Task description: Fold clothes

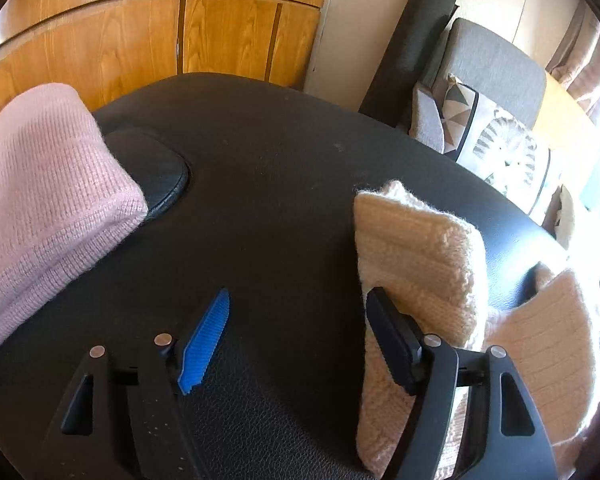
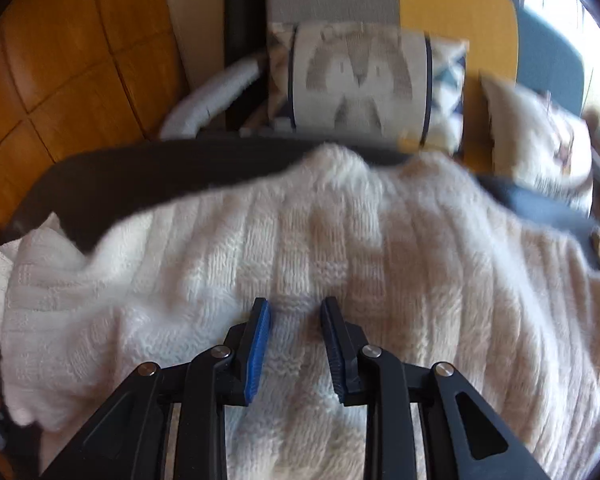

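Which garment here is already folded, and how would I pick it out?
Start at the black table in front of the wooden cabinets. On its left edge in the left wrist view sits the pink sweater, folded into a neat block. The cream sweater opposite is paler, ribbed and rumpled.

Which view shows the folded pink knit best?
The left wrist view: the pink knit lies folded at the left on the black surface, its edge and weave sharp. The right wrist view shows none of it, only the cream sweater.

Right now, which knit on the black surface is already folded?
The pink knit, a neat folded stack at the left edge. The cream sweater lies spread out, rumpled, under the right gripper.
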